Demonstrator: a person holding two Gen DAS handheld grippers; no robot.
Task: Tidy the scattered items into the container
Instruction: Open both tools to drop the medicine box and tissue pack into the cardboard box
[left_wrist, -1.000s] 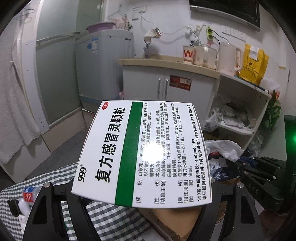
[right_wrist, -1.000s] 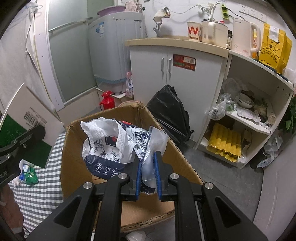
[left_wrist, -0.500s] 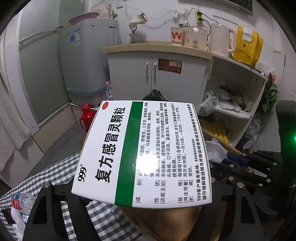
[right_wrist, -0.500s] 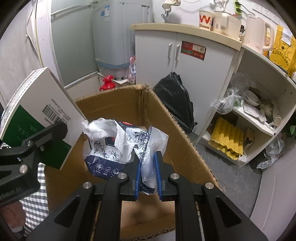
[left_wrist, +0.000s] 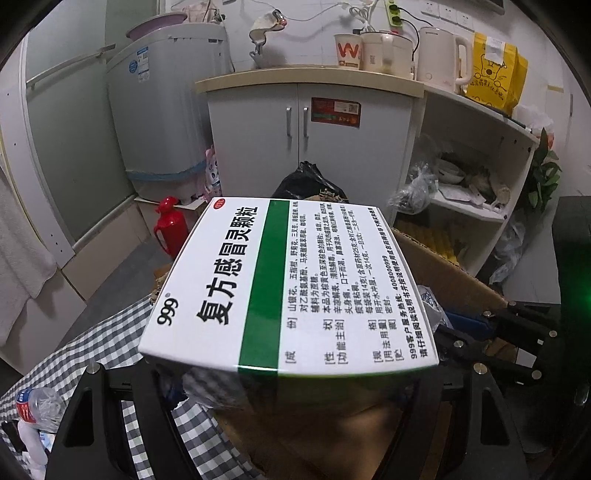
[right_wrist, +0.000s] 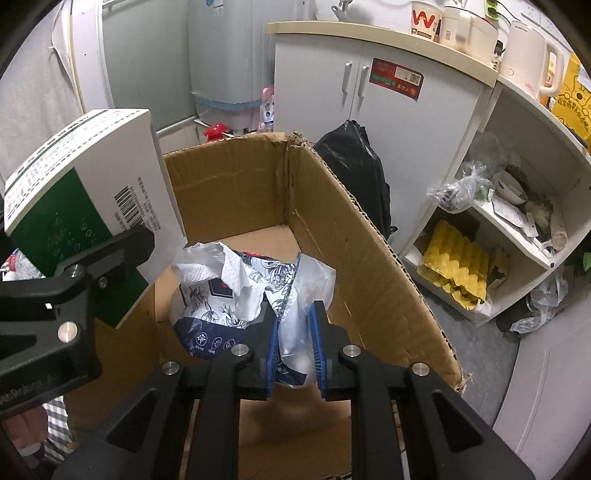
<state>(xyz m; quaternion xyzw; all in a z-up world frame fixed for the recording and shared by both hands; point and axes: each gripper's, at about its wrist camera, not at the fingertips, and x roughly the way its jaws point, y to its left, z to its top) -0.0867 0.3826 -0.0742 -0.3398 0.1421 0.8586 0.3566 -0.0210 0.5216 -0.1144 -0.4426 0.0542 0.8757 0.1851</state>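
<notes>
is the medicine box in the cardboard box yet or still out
Still out. The left gripper holds the medicine box in the air over the cardboard box's left edge, above its floor.

My right gripper (right_wrist: 294, 347) was matte black plastic, its two fingers faced with blue pads (right_wrist: 272, 354) and its linkage arms pinned with round silver screws. My left gripper (left_wrist: 288, 380) matched it, black with silver screw heads and faint embossed lettering on its side.
</notes>
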